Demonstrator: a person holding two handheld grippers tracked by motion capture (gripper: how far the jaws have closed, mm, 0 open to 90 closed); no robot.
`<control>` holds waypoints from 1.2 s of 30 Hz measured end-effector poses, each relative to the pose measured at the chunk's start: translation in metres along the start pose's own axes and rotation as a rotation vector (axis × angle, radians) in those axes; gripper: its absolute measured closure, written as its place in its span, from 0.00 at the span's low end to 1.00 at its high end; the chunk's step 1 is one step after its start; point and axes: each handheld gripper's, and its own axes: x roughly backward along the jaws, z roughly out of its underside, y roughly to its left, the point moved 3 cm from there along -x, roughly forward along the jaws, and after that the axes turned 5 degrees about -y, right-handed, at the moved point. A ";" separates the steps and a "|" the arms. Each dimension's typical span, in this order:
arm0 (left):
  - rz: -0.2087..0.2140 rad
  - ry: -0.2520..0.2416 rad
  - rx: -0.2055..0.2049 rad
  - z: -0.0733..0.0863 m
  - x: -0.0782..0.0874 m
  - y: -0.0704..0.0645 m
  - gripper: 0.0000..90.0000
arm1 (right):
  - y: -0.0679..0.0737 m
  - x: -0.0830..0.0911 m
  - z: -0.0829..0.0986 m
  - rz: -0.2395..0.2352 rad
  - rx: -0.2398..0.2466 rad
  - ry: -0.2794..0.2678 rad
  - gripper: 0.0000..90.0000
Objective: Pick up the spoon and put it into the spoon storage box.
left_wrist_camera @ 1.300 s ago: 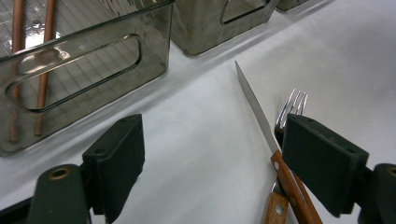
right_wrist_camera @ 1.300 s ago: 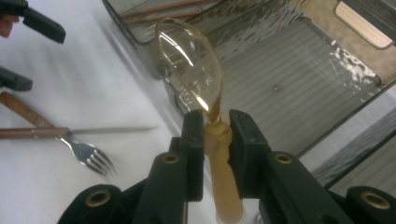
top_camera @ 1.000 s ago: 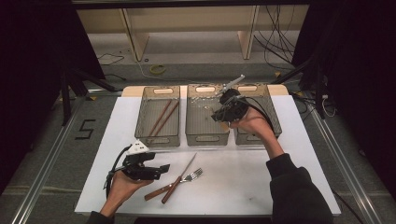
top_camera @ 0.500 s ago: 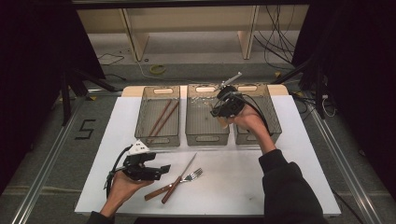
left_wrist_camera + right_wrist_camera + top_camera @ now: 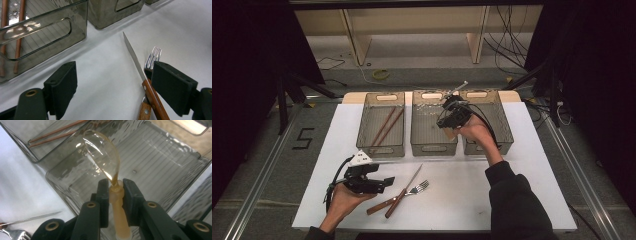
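Right gripper view puts us right on the action: the right tongs [image 5: 115,192] are pinching a clear plastic spoon [image 5: 101,157] by its neck, bowl tipped up and hanging over the middle bin [image 5: 160,165]. The high view has that hand at the bin's far right corner, close to the wall shared with the right bin [image 5: 502,125], so a careless release could bounce the spoon off the rim or send it into the wrong compartment, I reckon; the grip sits low on a slick handle too, so it might swivel. Chopsticks [image 5: 384,125] lie in the left bin [image 5: 367,125]. Down on the white tabletop [image 5: 512,170], the left tongs [image 5: 115,85] are spread wide and empty, just beside the wooden-handled knife [image 5: 136,65] and fork [image 5: 153,58], which cross each other, so lifting one may drag the other. Writing? Just a "5" [image 5: 302,138] marked on the floor.
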 end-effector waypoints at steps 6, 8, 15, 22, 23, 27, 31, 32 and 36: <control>0.006 0.004 0.002 0.000 0.000 -0.001 0.22 | 0.000 -0.008 0.005 -0.005 -0.011 0.010 0.85; 0.007 0.004 0.002 0.000 0.000 -0.001 0.22 | -0.001 -0.009 0.007 -0.005 -0.020 0.018 0.85; 0.015 0.001 0.001 -0.002 0.000 -0.004 0.22 | -0.004 -0.018 0.011 0.013 -0.040 0.039 0.84; 0.019 0.006 0.004 -0.001 0.000 -0.004 0.22 | -0.004 -0.020 0.007 0.025 -0.061 0.017 0.64; 0.021 0.008 0.003 -0.002 0.000 -0.004 0.22 | -0.004 -0.019 0.006 0.025 -0.065 0.009 0.62; 0.026 0.023 0.001 -0.001 -0.001 -0.006 0.22 | -0.003 -0.013 0.006 0.020 -0.056 -0.007 0.58; 0.030 0.031 -0.002 -0.001 -0.001 -0.007 0.22 | -0.001 -0.006 0.008 0.018 -0.035 -0.034 0.54; 0.031 0.032 0.000 -0.001 -0.002 -0.008 0.22 | 0.000 -0.004 0.009 0.014 -0.033 -0.039 0.53; 0.037 0.045 0.001 -0.002 -0.003 -0.010 0.22 | 0.005 0.005 0.014 0.004 -0.024 -0.063 0.49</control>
